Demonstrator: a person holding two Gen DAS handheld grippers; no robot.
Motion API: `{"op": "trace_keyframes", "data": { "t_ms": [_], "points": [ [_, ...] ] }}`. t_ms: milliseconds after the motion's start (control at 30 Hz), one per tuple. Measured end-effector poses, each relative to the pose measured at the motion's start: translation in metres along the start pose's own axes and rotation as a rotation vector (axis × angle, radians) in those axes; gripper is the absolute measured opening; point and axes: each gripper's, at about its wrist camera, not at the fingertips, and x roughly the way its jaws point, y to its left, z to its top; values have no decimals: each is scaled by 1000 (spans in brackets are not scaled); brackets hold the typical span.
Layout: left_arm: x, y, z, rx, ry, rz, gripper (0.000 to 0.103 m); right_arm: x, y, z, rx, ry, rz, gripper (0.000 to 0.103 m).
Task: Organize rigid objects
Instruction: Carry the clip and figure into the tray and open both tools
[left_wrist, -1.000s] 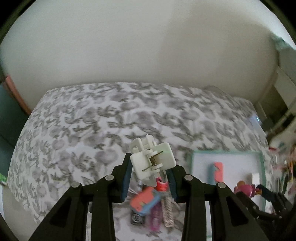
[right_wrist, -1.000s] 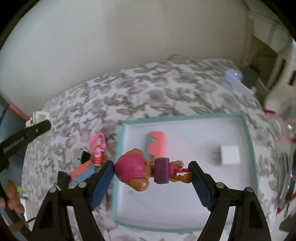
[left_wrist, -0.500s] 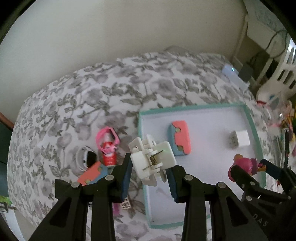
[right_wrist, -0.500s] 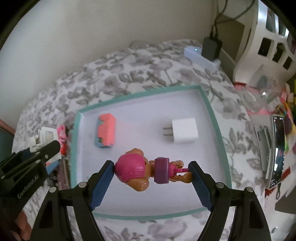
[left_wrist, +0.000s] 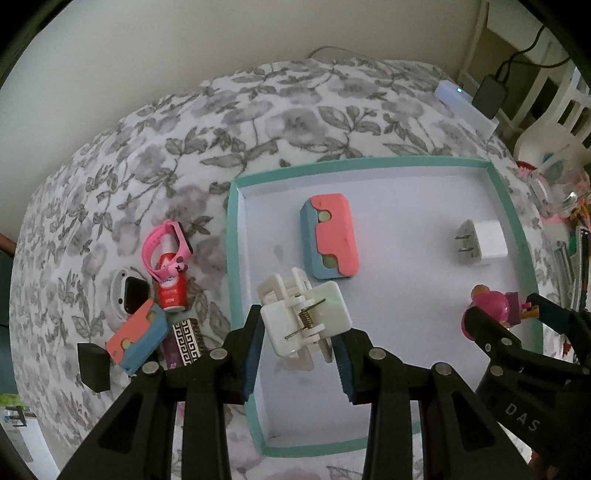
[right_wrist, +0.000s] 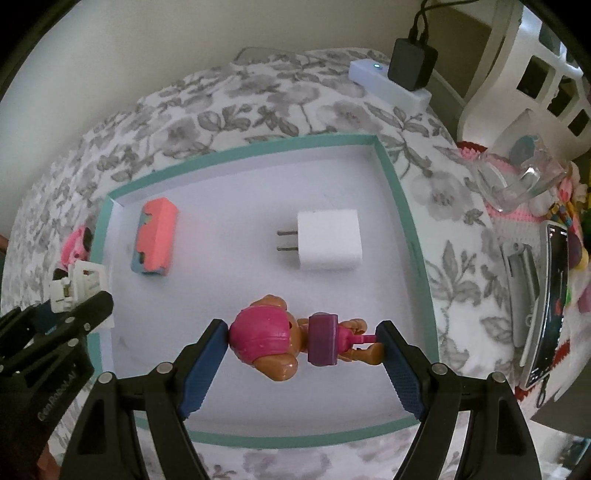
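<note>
I hold two loads over the tray (left_wrist: 232, 258), a shallow white box with a teal rim that lies on the flower-print bed (left_wrist: 258, 110), toward its right edge.

Left gripper (left_wrist: 299, 354): the fingers are clamped on a white spring clip (left_wrist: 304, 317). The clip hangs above the near left part of the tray, just inside the left rim. I cannot tell whether it touches the tray floor.

Right gripper (right_wrist: 301, 350): the fingers are clamped on a toy dog figure (right_wrist: 273, 339) with a pink head and a purple pack, gripped end to end. It hangs above the near middle of the tray.

Status of the task, as I judge it from these views:

1. Done: two things lie inside the tray. A pink and blue block (left_wrist: 330, 236) rests toward the far left; a white plug adapter (right_wrist: 328, 240) rests toward the far right, prongs pointing left. They are well apart.
2. In hand: the clip and the figure, both over the tray and neither released.
3. Left: a cluster on the bed just beside the tray's left rim. It holds a small red bottle (left_wrist: 171, 291) with a pink strap (left_wrist: 168, 240) looped round it, a second pink and blue block (left_wrist: 136, 339), a black cube (left_wrist: 94, 367), a patterned flat piece (left_wrist: 186, 341) and a white round item with a dark face (left_wrist: 127, 295).

I estimate the task at under half complete. The tray floor between the two placed things is bare, so both loads have room to go down without contact.
</note>
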Motion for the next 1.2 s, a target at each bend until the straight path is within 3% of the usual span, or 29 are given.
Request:
{"op": "trace_keyframes", "data": {
  "t_ms": [233, 367, 633, 833, 1200],
  "points": [
    [7, -4, 0, 2, 21, 11, 38, 0, -2, 1, -2, 2, 9, 84],
    [7, -3, 0, -9, 27, 6, 53, 0, 0, 1, -9, 6, -1, 84],
    [2, 3, 2, -37, 17, 4, 57, 1, 5, 1, -41, 8, -23, 84],
    [-2, 12, 4, -75, 6, 22, 67, 2, 6, 2, -61, 7, -36, 85],
    [0, 28, 3, -140, 0, 78, 75, -1, 10, 2, -80, -25, -44, 103]
  ]
}}
